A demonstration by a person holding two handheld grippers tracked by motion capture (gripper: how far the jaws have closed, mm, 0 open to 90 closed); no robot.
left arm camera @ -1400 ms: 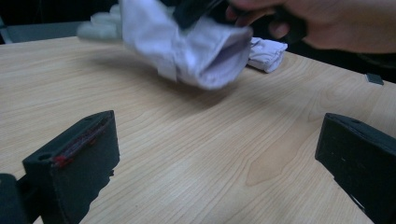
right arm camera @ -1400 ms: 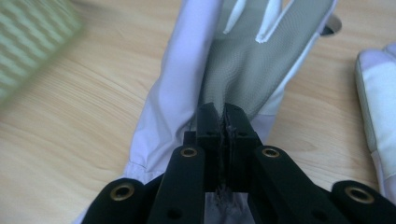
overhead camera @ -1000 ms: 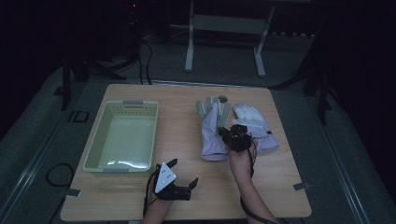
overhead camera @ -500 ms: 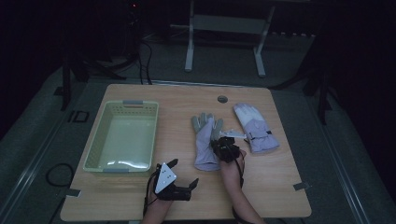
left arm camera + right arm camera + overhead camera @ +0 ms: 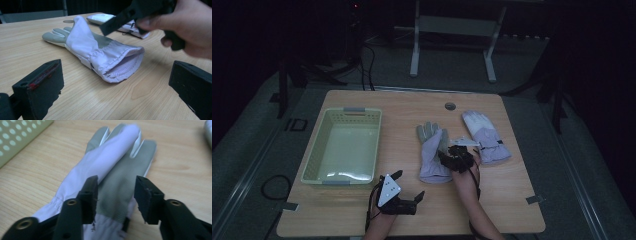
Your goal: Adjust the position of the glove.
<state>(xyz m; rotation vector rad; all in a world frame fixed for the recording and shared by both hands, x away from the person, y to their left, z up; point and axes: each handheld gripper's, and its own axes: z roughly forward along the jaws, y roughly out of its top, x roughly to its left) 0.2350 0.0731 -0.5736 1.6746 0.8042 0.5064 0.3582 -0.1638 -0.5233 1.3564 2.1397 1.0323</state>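
Far left on the table (image 5: 362,220), pale green basket (image 5: 343,146), nothing in it. Next, near the front edge, left gripper (image 5: 408,189): jaws spread wide, nothing between them, aimed at the cuff of the near glove (image 5: 100,53). That glove flat at mid-table, palm side grey, fingers pointing away. Over its cuff, right gripper (image 5: 115,195): jaws just been opening, half apart, straddling the glove without pressing it. Further right, second glove (image 5: 486,136), lying apart.

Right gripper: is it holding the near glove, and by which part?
Nothing is held. The right gripper has just been opening; its jaws stand apart over the glove near the cuff, pads off the cloth.
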